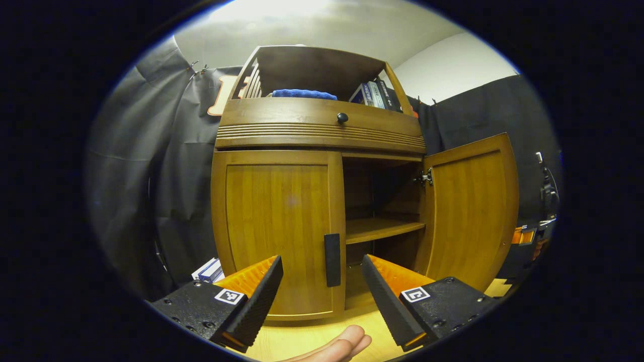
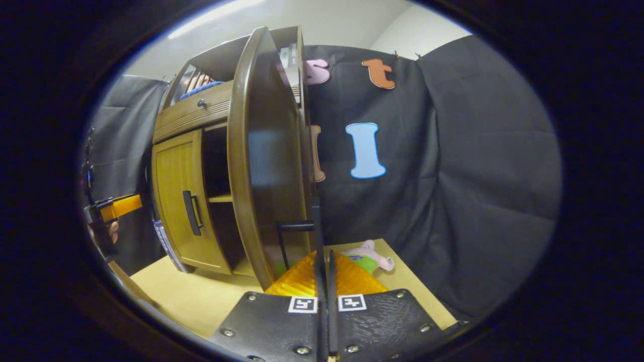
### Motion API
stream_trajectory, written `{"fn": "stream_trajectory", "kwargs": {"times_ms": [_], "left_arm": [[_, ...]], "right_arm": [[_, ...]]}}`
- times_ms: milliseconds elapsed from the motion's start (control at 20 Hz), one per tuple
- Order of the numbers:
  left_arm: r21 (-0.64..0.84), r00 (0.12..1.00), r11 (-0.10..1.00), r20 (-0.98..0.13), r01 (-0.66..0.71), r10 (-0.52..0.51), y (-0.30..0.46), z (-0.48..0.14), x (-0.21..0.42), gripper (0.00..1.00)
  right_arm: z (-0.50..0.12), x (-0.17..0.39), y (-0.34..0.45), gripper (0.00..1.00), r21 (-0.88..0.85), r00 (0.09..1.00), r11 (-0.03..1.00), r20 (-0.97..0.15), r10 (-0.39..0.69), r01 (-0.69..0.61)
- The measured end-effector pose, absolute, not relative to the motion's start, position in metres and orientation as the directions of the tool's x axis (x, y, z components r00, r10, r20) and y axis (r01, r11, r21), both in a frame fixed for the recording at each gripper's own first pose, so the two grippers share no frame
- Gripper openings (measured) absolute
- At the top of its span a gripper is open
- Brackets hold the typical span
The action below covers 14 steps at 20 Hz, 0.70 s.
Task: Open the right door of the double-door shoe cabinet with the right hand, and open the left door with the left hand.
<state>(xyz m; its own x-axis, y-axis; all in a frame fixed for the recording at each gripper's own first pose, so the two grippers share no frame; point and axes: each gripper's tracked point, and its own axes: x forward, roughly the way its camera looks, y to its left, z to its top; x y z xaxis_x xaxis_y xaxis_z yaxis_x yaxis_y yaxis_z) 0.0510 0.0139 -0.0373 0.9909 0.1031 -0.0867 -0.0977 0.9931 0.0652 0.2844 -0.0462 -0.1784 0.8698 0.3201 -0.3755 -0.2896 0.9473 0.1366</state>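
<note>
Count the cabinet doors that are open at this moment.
1. The right door is swung wide open, exposing the shelf; the left door is closed, with the left gripper open in front of its handle.

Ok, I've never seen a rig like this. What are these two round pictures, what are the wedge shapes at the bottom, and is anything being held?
There is no robot here. A person carries a two-finger gripper in each hand, and a fisheye camera rides on each gripper and looks forward along its jaws, which are the wedges you see.

The left gripper view faces the wooden shoe cabinet. The left gripper hangs with jaws open, holding nothing, in front of the shut left door and its left door's handle. The right door stands open, showing a shelf.

The right gripper view sees that door nearly edge-on. The right gripper appears shut on the right door's handle.

A pink soft toy lies on the table. A blue cloth and books sit in the cabinet's top.
</note>
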Motion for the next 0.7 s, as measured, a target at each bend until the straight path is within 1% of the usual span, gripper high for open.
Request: {"fn": "stream_trajectory", "kwargs": {"times_ms": [250,400,550,600,700], "left_arm": [[0.074,0.991,0.992,-0.072,-0.105,0.110,0.013,-0.039,0.064,0.98],[0.066,0.987,0.989,-0.081,-0.132,0.137,0.014,-0.051,0.079,0.98],[0.063,0.985,0.990,-0.112,-0.127,0.133,0.005,-0.067,0.097,0.98],[0.066,0.984,0.989,-0.115,-0.130,0.137,0.004,-0.072,0.103,0.98],[0.071,0.986,0.989,-0.102,-0.127,0.134,-0.004,-0.078,0.118,0.98]], "right_arm": [[-0.183,0.300,-0.065,0.02,0.172,0.838,0.913,-0.363,0.407,-0.369],[-0.185,0.304,-0.064,0.03,0.187,0.819,0.893,-0.357,0.449,-0.409],[-0.186,0.306,-0.063,0.02,0.164,0.812,0.888,-0.360,0.460,-0.430],[-0.185,0.306,-0.063,0.00,0.150,0.815,0.890,-0.361,0.454,-0.430],[-0.184,0.305,-0.062,0.03,0.121,0.825,0.895,-0.349,0.443,-0.430]]}}
